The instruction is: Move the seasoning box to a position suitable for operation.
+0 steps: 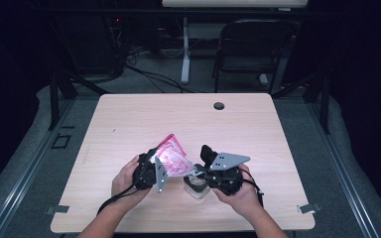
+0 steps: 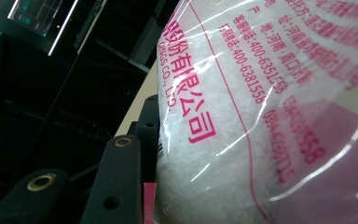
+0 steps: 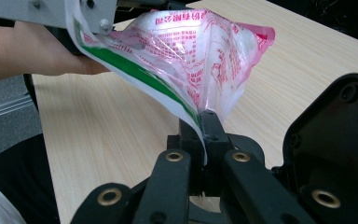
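Observation:
A clear plastic bag (image 1: 172, 156) with pink print and white grains inside hangs tilted above the table's front middle. My left gripper (image 1: 154, 168) is shut on the bag's body. In the left gripper view the bag (image 2: 261, 116) presses against one black finger (image 2: 121, 182) and hides the other. My right gripper (image 1: 197, 171) is shut on the bag's lower edge. In the right gripper view its jaws (image 3: 204, 121) pinch the green-striped edge of the bag (image 3: 200, 51). A small clear container (image 1: 196, 187) stands on the table below the right gripper.
The light wooden table (image 1: 129, 124) has a round cable hole (image 1: 219, 105) near its far edge. A dark chair (image 1: 253, 44) and a desk leg (image 1: 185, 54) stand on the floor behind the table.

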